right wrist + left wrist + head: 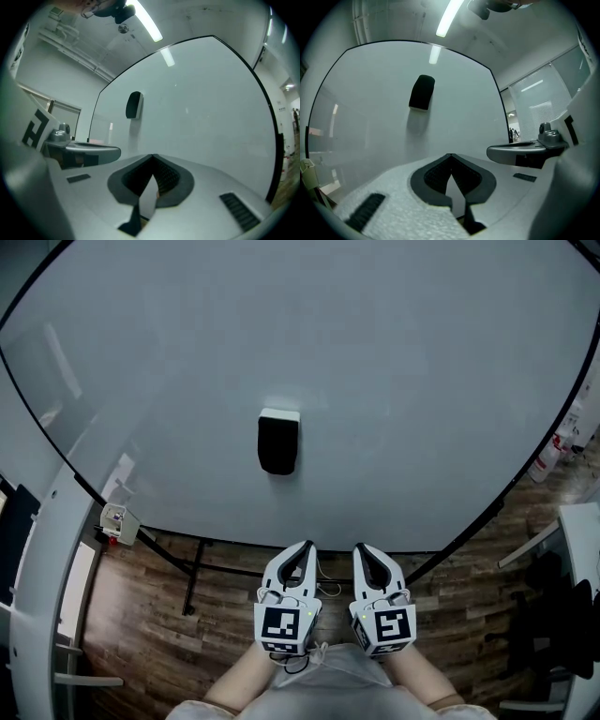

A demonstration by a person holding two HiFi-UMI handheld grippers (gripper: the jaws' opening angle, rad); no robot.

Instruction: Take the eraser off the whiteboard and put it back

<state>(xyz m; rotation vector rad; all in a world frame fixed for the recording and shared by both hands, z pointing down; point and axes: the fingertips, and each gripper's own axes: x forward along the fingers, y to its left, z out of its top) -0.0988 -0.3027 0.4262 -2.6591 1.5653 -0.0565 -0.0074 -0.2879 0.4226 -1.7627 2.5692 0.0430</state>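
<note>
A black eraser [278, 442] with a white back sticks to the whiteboard [394, 381], alone on its pale surface. It shows above my jaws in the left gripper view, eraser [422, 92], and up left in the right gripper view, eraser [134, 105]. My left gripper [307, 547] and right gripper [360, 549] hang side by side below the board's lower edge, well short of the eraser. Both are shut with their tips meeting and nothing between them, as the left gripper [450, 155] and right gripper [153, 156] show in their own views.
The board's black frame [469, 526] and stand legs [192, 568] run over a wooden floor. A small white device [114, 518] hangs at the board's lower left. A white table edge [581, 549] and dark chair stand at right.
</note>
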